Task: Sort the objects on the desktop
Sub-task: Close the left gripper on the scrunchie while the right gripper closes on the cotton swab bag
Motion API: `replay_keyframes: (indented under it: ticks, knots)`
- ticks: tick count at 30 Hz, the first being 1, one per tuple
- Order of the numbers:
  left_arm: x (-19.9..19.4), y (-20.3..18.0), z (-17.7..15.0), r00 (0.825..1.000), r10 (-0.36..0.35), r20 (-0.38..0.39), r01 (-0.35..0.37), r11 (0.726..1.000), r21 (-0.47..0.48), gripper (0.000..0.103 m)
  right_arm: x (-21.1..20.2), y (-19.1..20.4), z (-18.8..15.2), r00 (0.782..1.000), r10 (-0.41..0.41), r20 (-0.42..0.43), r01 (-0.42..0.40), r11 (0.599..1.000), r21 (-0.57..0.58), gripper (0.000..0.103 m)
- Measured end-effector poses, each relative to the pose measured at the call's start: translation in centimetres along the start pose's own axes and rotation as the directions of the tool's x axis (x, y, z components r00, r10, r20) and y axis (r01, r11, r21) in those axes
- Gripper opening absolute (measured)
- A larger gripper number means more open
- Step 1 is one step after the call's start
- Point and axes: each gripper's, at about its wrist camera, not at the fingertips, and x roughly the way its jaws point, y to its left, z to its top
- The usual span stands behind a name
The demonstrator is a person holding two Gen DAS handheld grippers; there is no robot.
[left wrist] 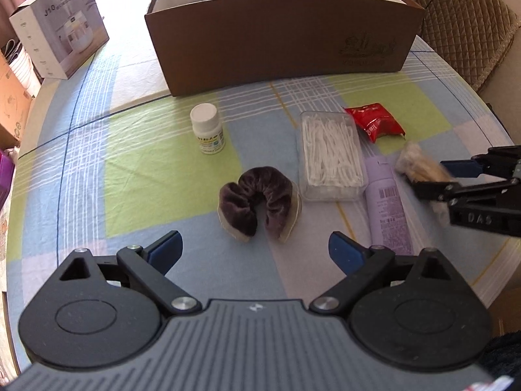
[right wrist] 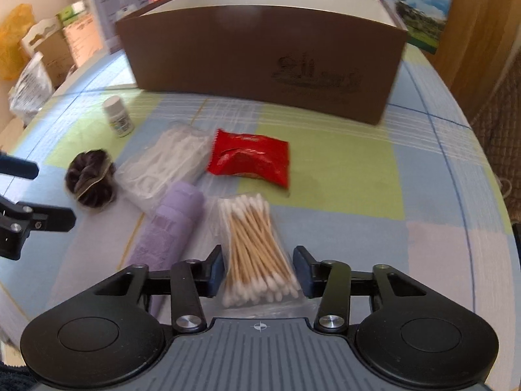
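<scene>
A brown open box [left wrist: 283, 42] stands at the back of the table, also in the right wrist view [right wrist: 260, 58]. My right gripper [right wrist: 259, 275] is shut on a bag of cotton swabs [right wrist: 254, 244], which shows blurred in the left wrist view [left wrist: 420, 166]. My left gripper [left wrist: 255, 251] is open and empty above a dark velvet scrunchie [left wrist: 259, 202]. A white pill bottle [left wrist: 208, 128], a clear box of floss picks [left wrist: 329, 153], a purple tube [left wrist: 387, 205] and a red packet [left wrist: 374, 122] lie on the cloth.
A white appliance carton [left wrist: 58, 22] stands at the back left. A quilted chair [left wrist: 465, 22] is at the back right. Cardboard boxes and bags [right wrist: 39, 52] sit beyond the left table edge. The round table's checked cloth [left wrist: 130, 169] spreads around the objects.
</scene>
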Motion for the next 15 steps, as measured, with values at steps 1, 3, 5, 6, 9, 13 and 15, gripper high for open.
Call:
replay_keyframes:
  ticks: [1, 3, 5, 6, 9, 13, 15]
  knots:
    - [0.2, 0.0, 0.2, 1.0, 0.0, -0.002, 0.0, 1.0, 0.006, 0.094, 0.0, -0.4, 0.1, 1.0, -0.011, 0.0, 0.011, 1.0, 0.012, 0.042]
    - [0.6, 0.0, 0.5, 1.0, -0.001, -0.005, 0.001, 1.0, 0.018, 0.094, -0.1, -1.2, 0.2, 1.0, -0.03, -0.001, 0.03, 0.999, 0.032, 0.042]
    - [1.0, -0.1, 0.9, 1.0, -0.001, -0.006, 0.001, 0.999, 0.033, 0.093, -0.2, -2.1, 0.2, 0.999, -0.048, -0.003, 0.048, 0.997, 0.056, 0.042]
    - [1.2, -0.1, 1.1, 1.0, -0.001, -0.007, 0.001, 0.999, 0.042, 0.093, -0.2, -2.5, 0.1, 0.999, -0.055, -0.003, 0.055, 0.996, 0.068, 0.042]
    - [1.9, -0.3, 1.6, 1.0, -0.003, -0.012, 0.003, 0.998, 0.063, 0.093, -0.3, -3.5, 0.1, 0.997, -0.074, -0.005, 0.075, 0.992, 0.097, 0.042]
    - [2.8, -0.4, 2.2, 1.0, -0.011, -0.026, 0.014, 0.996, 0.086, 0.077, -0.5, -4.4, 0.0, 0.996, -0.088, -0.005, 0.088, 0.989, 0.119, 0.042]
    - [3.2, -0.4, 2.4, 0.999, -0.014, -0.034, 0.017, 0.996, 0.091, 0.075, -0.4, -4.5, 0.1, 0.996, -0.087, -0.006, 0.087, 0.989, 0.122, 0.042]
